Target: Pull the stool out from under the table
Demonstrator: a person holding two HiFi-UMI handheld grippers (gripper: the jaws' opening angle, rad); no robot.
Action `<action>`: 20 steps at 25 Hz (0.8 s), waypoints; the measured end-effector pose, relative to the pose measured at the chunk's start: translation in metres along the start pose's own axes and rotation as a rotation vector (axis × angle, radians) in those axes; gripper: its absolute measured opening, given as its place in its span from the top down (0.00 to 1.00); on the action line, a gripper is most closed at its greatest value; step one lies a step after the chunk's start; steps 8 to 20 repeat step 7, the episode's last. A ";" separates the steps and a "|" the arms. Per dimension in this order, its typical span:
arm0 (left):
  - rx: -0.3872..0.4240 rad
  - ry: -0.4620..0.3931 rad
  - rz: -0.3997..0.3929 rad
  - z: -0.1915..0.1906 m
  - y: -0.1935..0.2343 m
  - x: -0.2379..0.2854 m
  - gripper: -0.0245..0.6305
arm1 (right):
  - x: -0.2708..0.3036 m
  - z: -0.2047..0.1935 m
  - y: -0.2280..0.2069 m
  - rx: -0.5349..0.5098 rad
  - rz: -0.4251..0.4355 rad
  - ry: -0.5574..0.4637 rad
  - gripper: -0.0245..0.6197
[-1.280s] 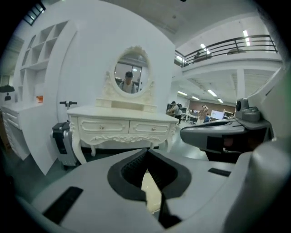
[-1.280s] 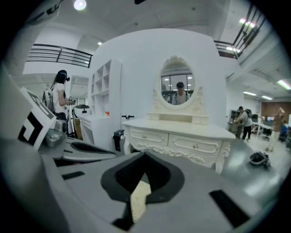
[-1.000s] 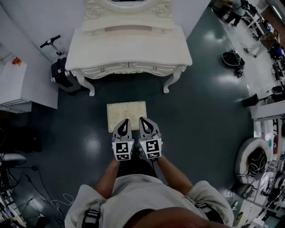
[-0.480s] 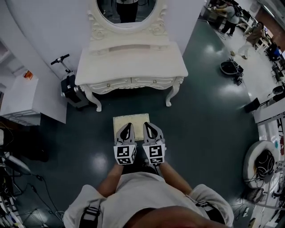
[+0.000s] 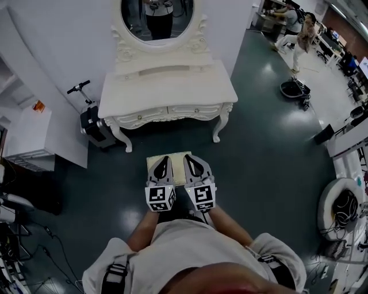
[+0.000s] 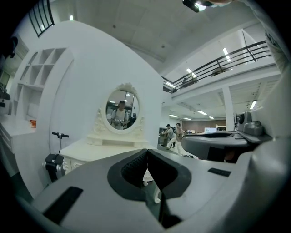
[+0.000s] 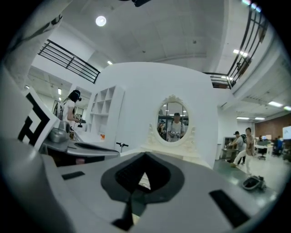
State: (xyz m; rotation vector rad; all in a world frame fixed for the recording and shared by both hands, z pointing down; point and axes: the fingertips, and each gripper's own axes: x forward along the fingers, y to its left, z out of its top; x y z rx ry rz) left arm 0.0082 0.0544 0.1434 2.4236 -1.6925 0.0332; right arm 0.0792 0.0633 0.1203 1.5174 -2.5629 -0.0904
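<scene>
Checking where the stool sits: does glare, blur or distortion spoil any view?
Head view: sharp, evenly lit, light patches glaring on the dark floor; stool partly covered by the left gripper and right gripper. Left gripper view and right gripper view: strong fisheye bending, dark corners, shut jaws close and soft across the lower half.

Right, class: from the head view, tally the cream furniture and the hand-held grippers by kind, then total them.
dressing table: 1
oval mirror: 1
stool: 1
hand-held grippers: 2, the left hand-held gripper and the right hand-held gripper
Total: 5
</scene>
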 end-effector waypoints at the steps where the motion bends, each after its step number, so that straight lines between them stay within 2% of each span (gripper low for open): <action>1: 0.001 -0.005 -0.003 0.003 -0.001 0.000 0.95 | -0.001 0.002 0.000 -0.002 -0.002 -0.003 0.94; 20: -0.015 0.012 -0.012 0.008 -0.008 -0.011 0.95 | -0.017 0.012 0.007 -0.018 0.007 -0.013 0.94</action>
